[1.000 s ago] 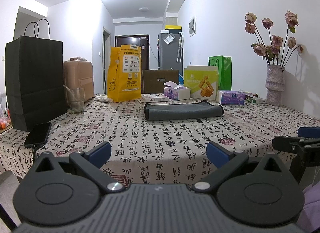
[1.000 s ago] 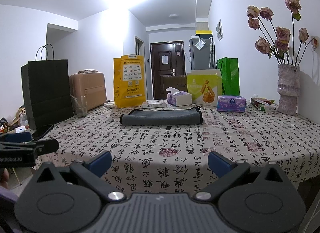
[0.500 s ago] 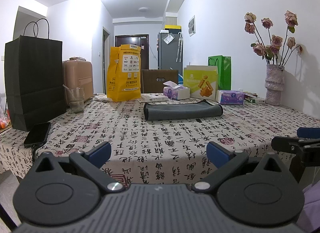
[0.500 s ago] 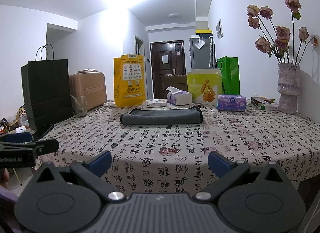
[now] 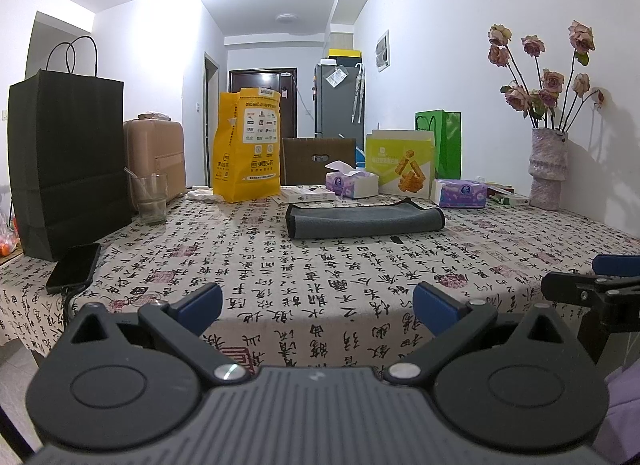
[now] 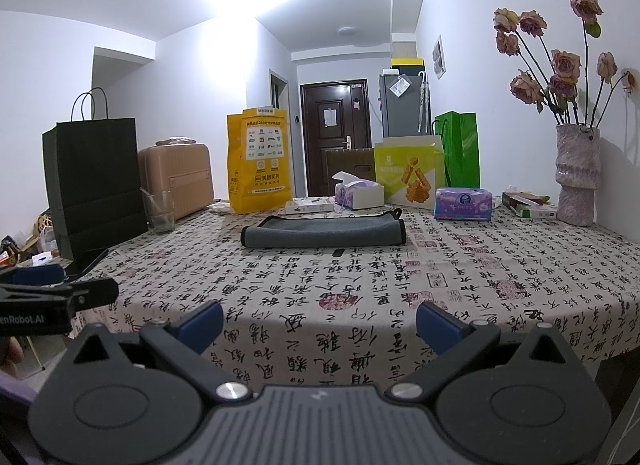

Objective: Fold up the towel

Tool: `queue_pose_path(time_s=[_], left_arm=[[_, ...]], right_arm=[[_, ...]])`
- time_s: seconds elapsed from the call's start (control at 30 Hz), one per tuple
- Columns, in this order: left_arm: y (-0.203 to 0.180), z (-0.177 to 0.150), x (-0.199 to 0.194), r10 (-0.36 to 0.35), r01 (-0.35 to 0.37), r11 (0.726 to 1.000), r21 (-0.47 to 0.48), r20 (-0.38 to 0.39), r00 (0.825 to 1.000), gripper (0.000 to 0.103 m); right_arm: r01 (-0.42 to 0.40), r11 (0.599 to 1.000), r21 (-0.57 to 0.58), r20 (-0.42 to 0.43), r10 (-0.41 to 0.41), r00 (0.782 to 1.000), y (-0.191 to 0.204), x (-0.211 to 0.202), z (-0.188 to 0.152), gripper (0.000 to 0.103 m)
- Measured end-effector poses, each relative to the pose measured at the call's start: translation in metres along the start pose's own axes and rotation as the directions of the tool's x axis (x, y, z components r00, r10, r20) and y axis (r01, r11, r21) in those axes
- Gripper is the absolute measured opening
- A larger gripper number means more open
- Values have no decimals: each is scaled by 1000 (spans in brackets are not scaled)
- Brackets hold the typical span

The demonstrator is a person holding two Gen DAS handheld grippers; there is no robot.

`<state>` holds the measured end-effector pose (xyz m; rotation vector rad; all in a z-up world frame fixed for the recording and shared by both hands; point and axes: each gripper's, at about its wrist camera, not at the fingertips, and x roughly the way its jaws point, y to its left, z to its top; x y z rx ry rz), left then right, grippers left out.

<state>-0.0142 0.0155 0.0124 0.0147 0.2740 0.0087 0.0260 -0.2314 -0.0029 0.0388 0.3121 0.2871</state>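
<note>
Grey towel [image 5: 365, 219] folded mid-table; both grippers' fingers [image 5: 200, 302] spread, near edge.

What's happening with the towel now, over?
Left gripper and right gripper both open, empty, at the near table edge. Grey folded cloth towel flat mid-table, untouched. Patterned tablecloth bare between them.

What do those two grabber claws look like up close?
Each claw, left claw and right claw, is matte black plastic with a ribbed grey body, two round black discs, silver screws, and blue pads on its fingers. White lettering reading "enRobot.AI" marks the left claw's side.
</note>
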Motion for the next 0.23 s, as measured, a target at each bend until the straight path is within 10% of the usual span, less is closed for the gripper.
queue_pose_path(time_s=[0.23], left_arm=[[0, 0, 2, -27, 27, 1000, 2, 1, 1000, 103]], right_arm=[[-2, 1000, 0, 0, 2, 1000, 0, 1, -1, 103]])
